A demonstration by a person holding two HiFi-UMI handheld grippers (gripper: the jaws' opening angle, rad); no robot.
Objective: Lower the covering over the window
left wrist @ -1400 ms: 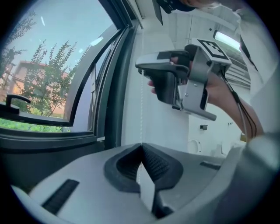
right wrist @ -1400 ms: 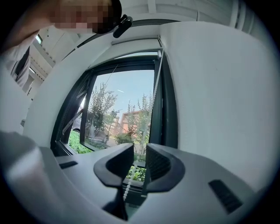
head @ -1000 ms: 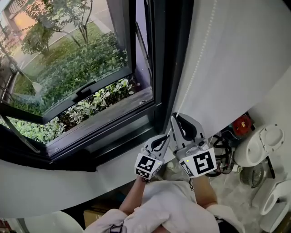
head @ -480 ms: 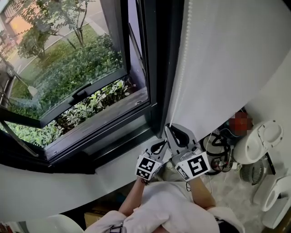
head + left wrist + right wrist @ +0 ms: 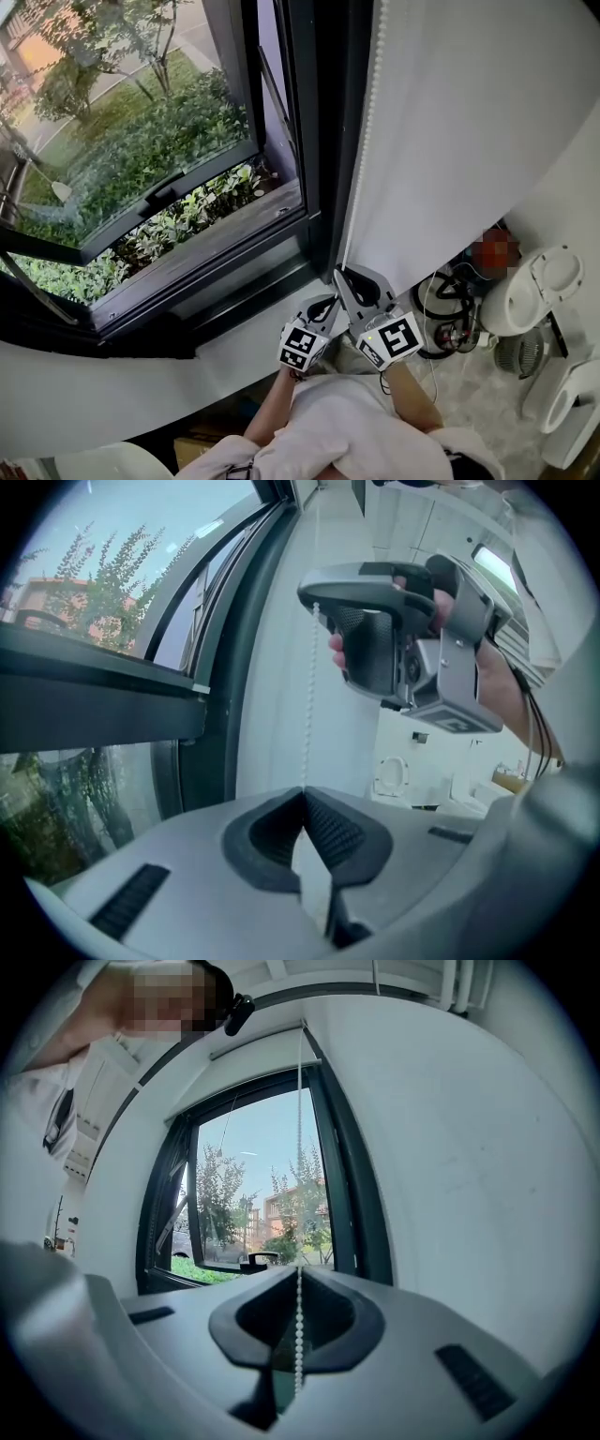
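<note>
A bead chain is gripped by both grippers. In the right gripper view, the right gripper is seen closed on the chain. The beads are pinched between its dark ribbed fingers. A short length of chain is left trailing behind the finger tips, towards the camera. Ahead of these fingers the chain is drawn straight up to the top of the window recess. Beyond the fingers and to their left, the dark-framed window is seen with trees and a building outside. To the right of the fingers a white surface is seen, and whether it is blind or wall cannot be told in this view.

In the left gripper view, the left gripper is likewise shut on the chain, with its fingers met at the tips. From those tips the chain is led straight up to the right gripper, which is held by a hand above and slightly right of the left fingers.

In the head view the two grippers are held close together below the window sill, the left gripper just beside and lower than the right gripper. The chain is seen rising from the right fingers along the left edge of the white roller blind, which hangs to the right of both sets of fingers. The window frame stands to their left, with an opened sash and green shrubs beyond. A toilet is seen far right of the fingers.
</note>
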